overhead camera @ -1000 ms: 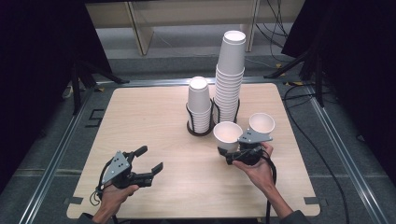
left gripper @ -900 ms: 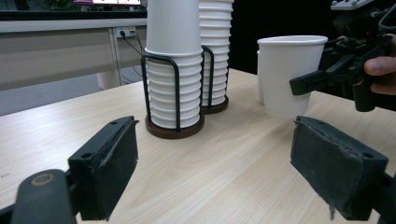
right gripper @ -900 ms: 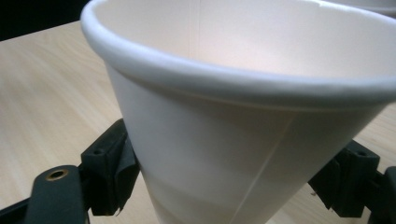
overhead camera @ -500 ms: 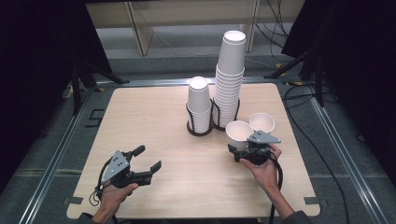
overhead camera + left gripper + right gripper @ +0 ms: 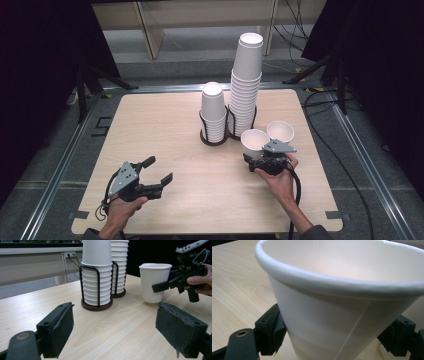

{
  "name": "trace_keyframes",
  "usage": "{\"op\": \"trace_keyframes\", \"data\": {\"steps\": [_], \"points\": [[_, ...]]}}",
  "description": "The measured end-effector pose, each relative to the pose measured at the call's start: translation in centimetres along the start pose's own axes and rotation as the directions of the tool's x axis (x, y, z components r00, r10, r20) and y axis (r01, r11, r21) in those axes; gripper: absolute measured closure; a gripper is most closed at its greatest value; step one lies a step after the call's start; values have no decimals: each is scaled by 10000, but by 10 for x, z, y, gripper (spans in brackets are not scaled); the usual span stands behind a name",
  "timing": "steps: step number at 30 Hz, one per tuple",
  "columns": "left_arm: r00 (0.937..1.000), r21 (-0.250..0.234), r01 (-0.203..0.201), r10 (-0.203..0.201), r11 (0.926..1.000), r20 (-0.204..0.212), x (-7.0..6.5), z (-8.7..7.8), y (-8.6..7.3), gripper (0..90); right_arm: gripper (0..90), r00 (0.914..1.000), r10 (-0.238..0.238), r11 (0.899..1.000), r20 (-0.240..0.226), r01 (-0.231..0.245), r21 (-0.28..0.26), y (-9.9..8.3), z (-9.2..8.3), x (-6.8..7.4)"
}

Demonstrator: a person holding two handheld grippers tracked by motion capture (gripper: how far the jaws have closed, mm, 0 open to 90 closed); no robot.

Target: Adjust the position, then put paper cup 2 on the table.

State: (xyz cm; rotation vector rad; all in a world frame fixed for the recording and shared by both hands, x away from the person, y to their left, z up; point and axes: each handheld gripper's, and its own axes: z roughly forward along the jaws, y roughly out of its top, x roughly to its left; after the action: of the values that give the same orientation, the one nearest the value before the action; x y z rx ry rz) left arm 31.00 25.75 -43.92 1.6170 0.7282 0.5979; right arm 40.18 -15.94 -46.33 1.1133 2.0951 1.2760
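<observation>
Paper cup, light and easily crushed, was held low on its wall by the right gripper fingers, just above the surface; left gripper fingers gaped empty.

Second cup partly behind gripper plate

Two cup stacks in wire holders sit mid-table toward the far edge: short stack left, tall stack touching on its right. Upright cup just right-front of the tall stack; second cup beside it, nearer the right edge.
</observation>
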Motion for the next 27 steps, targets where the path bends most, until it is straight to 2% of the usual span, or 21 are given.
{"op": "trace_keyframes", "data": {"steps": [3,4,5,6,7,9,10,11,16,18,20,21,22,26,27], "points": [[10000,-7,-23,23,10000,-35,0,0,0,146,194,9999,-125,9999,71,125,-45,0,1,-1],[10000,-206,-11,11,9998,35,0,2,-1,146,194,9994,-273,9996,221,274,-52,0,1,-2],[9999,-286,-38,41,9996,100,0,3,-1,146,194,9999,-105,9999,126,104,66,-1,2,-1],[10000,-73,-57,57,10000,-9,0,2,0,146,193,9995,-274,9996,146,273,51,-1,2,-2],[10000,-99,-95,95,9999,12,0,2,0,146,193,9999,-10,9998,143,8,178,-2,2,-1],[9999,34,-99,99,9999,-24,0,1,0,146,193,9997,118,9994,203,-125,333,-4,3,-1],[10000,34,-86,86,10000,-32,1,2,0,146,193,10000,41,9998,75,-43,211,-5,5,-3],[10000,48,-73,74,10000,-41,1,1,0,146,193,9997,-102,9997,206,97,226,-6,5,-4],[10000,41,-27,27,10000,-54,0,1,0,146,190,9999,112,9995,70,-114,290,-8,6,-3],[10000,23,-63,63,10000,-38,0,1,-1,146,188,10000,-23,9996,55,22,265,-8,6,-5],[9999,-309,5,-2,9995,111,1,3,-1,146,187,9998,190,9992,-66,-188,366,-9,8,-4],[10000,-24,26,-26,10000,-20,0,0,-1,146,185,9998,22,9993,216,-30,363,-9,7,-5],[10000,2,-3,3,10000,-18,0,0,-1,146,182,9997,238,9982,41,-240,545,-9,8,-3],[10000,-9,-39,39,10000,-12,0,0,0,146,158,9998,182,9985,89,-186,521,-11,10,-4],[10000,-13,-29,29,10000,5,0,0,0,146,157,9995,309,9980,-117,-302,564,-11,10,-4]]}}
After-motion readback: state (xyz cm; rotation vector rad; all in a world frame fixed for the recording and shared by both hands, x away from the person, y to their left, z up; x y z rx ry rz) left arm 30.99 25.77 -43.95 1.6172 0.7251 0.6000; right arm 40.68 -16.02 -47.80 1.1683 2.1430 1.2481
